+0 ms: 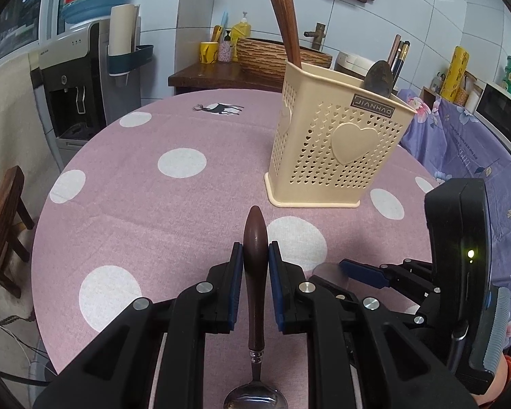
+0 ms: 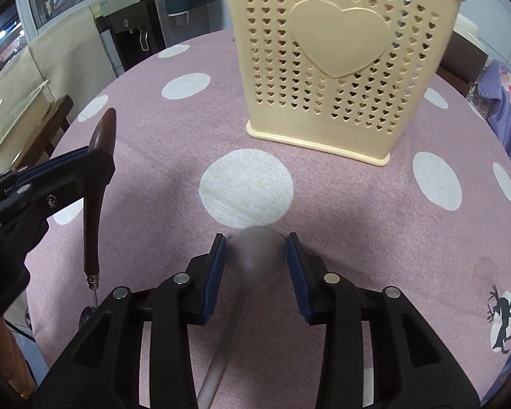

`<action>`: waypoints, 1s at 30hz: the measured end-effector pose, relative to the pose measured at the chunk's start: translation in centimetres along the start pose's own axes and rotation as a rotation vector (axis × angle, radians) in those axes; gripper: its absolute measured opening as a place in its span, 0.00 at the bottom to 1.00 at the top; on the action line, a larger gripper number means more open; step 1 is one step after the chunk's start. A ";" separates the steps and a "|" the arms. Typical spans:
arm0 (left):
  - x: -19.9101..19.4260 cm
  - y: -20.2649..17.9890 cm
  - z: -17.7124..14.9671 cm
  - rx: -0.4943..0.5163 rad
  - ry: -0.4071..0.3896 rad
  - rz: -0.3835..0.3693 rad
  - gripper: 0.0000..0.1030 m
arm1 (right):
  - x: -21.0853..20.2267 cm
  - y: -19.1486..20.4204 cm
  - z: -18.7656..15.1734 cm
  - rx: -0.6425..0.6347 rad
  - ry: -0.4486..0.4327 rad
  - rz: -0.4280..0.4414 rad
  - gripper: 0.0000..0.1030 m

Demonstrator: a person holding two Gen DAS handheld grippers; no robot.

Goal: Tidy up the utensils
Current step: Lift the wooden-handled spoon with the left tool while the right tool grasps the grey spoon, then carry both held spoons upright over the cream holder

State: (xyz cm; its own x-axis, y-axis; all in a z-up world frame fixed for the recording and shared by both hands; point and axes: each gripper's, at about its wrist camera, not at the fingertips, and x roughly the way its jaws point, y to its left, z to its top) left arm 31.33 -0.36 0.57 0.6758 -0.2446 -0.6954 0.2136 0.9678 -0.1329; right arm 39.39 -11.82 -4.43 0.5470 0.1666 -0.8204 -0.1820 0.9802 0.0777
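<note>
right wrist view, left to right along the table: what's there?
Left tongs gripping brown-handled spoon → right tongs around grey spoon bowl → cream holder → deer print.

Matt perforated plastic holder [image 1: 337, 143]

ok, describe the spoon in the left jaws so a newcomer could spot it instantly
Start at the round table with the pink polka-dot cloth and the cream heart-perforated utensil holder standing on it. In front of the holder, the left gripper clamps a spoon. Unlike the all-grey metal spoon between the right jaws, it has a dark brown wooden handle and a shiny steel bowl.
</note>
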 end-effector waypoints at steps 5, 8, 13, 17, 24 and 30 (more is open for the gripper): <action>-0.6 0.0 0.3 -0.010 -0.025 0.002 0.16 | -1.9 -1.0 0.2 0.041 -0.075 0.033 0.36; -1.2 0.0 0.7 -0.024 -0.050 -0.002 0.16 | -3.9 -1.8 0.3 0.056 -0.142 0.041 0.36; -2.4 -0.5 1.3 -0.025 -0.084 -0.023 0.16 | -7.8 -2.5 0.3 0.054 -0.259 0.046 0.36; -3.5 -0.9 1.8 -0.027 -0.119 -0.029 0.16 | -11.0 -3.3 0.0 0.035 -0.346 0.023 0.36; -4.5 -1.4 2.9 -0.041 -0.176 -0.023 0.16 | -14.6 -4.3 -0.1 -0.005 -0.459 -0.040 0.36; -4.4 -1.9 3.4 -0.036 -0.186 -0.026 0.15 | -14.6 -4.7 0.0 0.003 -0.471 -0.048 0.36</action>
State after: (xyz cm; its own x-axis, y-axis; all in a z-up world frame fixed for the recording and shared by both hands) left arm 30.38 -1.36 6.30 0.7901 -0.2727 -0.5489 0.2091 0.9618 -0.1769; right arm 32.28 -18.86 7.20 0.8657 0.1510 -0.4772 -0.1455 0.9882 0.0487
